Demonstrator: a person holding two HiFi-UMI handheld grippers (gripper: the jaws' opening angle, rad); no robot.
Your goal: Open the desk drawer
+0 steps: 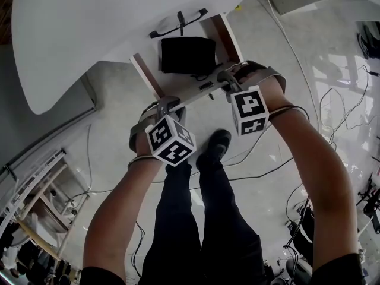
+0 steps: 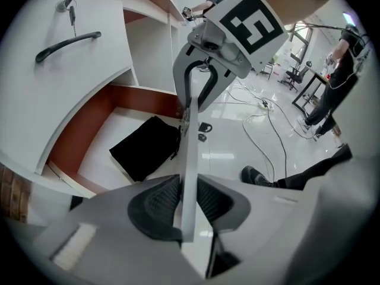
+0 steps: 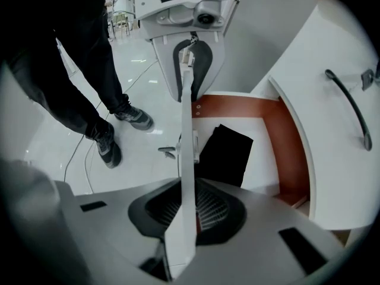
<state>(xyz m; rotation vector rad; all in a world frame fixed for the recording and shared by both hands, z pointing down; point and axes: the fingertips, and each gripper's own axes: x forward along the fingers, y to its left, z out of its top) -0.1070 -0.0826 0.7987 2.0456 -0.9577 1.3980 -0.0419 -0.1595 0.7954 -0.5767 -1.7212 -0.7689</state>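
The desk drawer (image 1: 141, 67) stands pulled out under the white desk top (image 1: 89, 22), with brown side walls and a white floor. A black pouch (image 1: 188, 54) lies inside it. Both grippers are shut on the top edge of the drawer's thin white front panel (image 1: 202, 88): my left gripper (image 1: 169, 107) near its left end, my right gripper (image 1: 230, 79) near its right end. In the left gripper view the panel (image 2: 190, 153) runs between the dark pads of that gripper (image 2: 189, 203). The right gripper view shows the same panel (image 3: 187, 135) pinched by that gripper (image 3: 187, 209).
Above the open drawer, a second white drawer front carries a black bar handle (image 2: 66, 45) and a key (image 2: 68, 2). My legs and a black shoe (image 1: 215, 147) stand just below the drawer. Cables (image 1: 332, 111) trail over the glossy floor. A low shelf (image 1: 41, 212) sits at the left.
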